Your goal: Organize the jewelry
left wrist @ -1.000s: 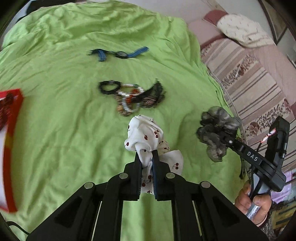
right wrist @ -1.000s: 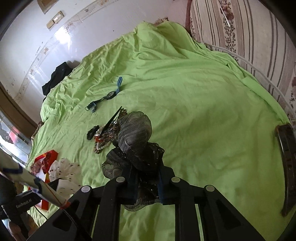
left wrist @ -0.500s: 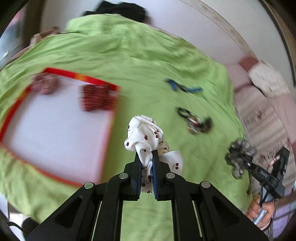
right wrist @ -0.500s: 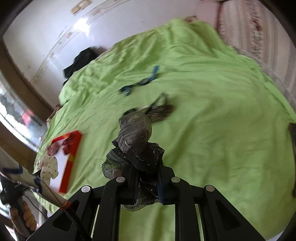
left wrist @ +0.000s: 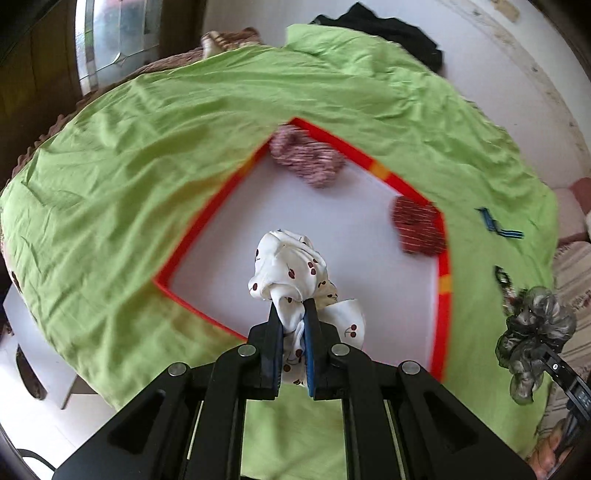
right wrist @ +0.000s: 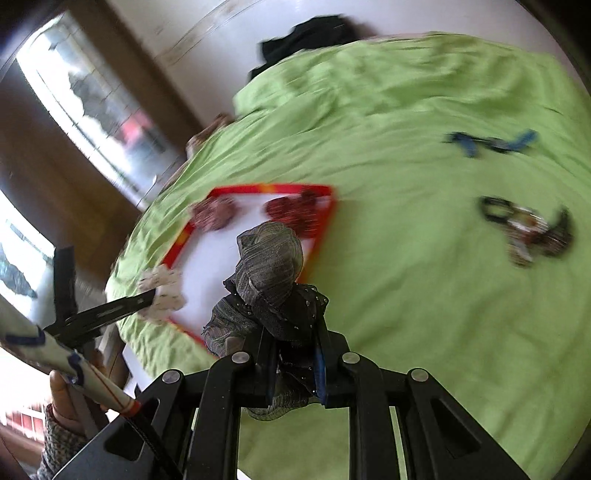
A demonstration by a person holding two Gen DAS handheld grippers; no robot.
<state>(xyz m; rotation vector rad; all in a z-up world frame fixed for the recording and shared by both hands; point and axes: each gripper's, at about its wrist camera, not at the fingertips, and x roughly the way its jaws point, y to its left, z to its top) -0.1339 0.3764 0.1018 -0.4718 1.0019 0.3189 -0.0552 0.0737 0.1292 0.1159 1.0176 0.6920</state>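
My left gripper (left wrist: 293, 308) is shut on a white cherry-print scrunchie (left wrist: 290, 273) and holds it over the white tray with a red rim (left wrist: 229, 186). Two red patterned scrunchies (left wrist: 306, 162) (left wrist: 419, 229) lie in the tray's far part. My right gripper (right wrist: 295, 334) is shut on a grey mesh scrunchie (right wrist: 269, 258) above the green sheet, near the tray's right edge (right wrist: 325, 221). The grey scrunchie also shows in the left wrist view (left wrist: 535, 328), and the white one in the right wrist view (right wrist: 162, 291).
A pile of bracelets and dark hair ties (right wrist: 528, 232) and a blue strap piece (right wrist: 491, 142) lie on the green bedsheet (right wrist: 424, 295) to the right. Black clothing (left wrist: 391, 31) lies at the bed's far edge by the wall. A striped cover (left wrist: 572, 273) lies at right.
Both grippers have swung left with their scrunchies. The tray has come under the left gripper and the bracelet pile has slid off to the right.
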